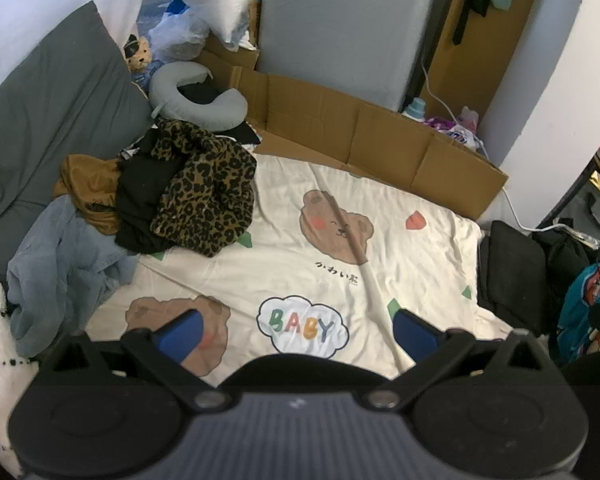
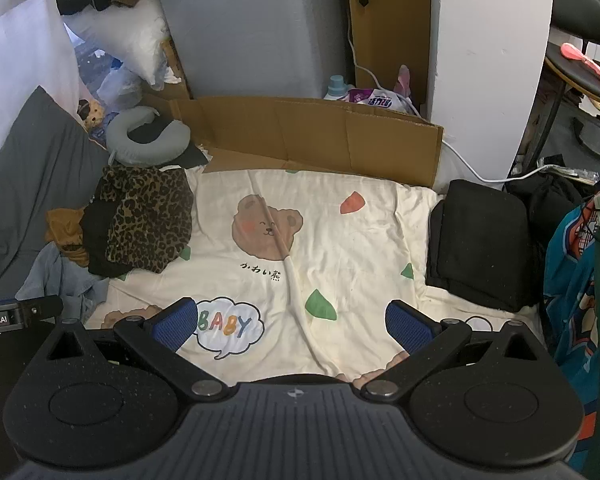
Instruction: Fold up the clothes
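Both hand-held grippers, left (image 1: 296,330) and right (image 2: 291,322), hovered wide and empty above the bedsheet (image 2: 340,240); leopard-print garment (image 1: 208,196) lay heaped apart.

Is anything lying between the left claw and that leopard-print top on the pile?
Nothing visible. The left claw is open over bare bedsheet, and the leopard-print top lies on top of the clothes pile ahead and to its left, uncovered.

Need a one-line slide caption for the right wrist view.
Open right gripper above bear-print sheet, unfolded clothes pile left, folded black garment right.
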### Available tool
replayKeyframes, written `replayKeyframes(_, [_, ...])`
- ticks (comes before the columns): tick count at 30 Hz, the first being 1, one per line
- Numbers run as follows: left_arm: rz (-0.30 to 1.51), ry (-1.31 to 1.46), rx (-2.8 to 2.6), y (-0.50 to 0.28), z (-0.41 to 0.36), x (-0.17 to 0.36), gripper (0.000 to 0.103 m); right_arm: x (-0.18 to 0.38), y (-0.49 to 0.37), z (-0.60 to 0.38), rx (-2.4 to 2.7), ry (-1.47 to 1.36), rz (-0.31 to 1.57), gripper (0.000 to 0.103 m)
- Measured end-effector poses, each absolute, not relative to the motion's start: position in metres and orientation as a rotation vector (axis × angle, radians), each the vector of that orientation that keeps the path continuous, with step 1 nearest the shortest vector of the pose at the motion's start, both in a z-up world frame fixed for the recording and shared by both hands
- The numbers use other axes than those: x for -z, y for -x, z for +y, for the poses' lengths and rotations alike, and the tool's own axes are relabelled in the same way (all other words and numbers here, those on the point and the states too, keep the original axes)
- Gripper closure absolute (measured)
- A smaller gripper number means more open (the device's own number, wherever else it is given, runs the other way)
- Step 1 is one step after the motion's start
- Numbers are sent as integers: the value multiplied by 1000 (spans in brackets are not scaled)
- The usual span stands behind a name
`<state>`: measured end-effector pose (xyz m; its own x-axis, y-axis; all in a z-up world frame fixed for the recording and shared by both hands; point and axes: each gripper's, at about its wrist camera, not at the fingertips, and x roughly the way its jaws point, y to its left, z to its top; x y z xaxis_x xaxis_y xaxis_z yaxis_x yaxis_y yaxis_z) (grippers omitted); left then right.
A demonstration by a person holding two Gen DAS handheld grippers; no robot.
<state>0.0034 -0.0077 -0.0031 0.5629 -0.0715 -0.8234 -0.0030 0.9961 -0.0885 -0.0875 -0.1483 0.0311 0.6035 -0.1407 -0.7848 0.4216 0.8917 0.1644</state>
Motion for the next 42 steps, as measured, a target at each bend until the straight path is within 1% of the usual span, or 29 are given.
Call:
replayKeyframes(13, [977, 89, 42, -4, -3, 3, 1, -30, 91, -149, 340, -379, 869, 0])
replayKeyframes(25, [1017, 198, 76, -14, 22, 1, 1, -36, 87, -150, 343, -395, 871, 0])
replayKeyframes(32, [971, 211, 77, -24, 47, -11, 1, -44, 75, -148, 340, -387, 856, 0])
replayKeyframes(42, [956, 261, 67, -43, 87, -14, 1, -63, 52, -146, 305, -360, 819, 0])
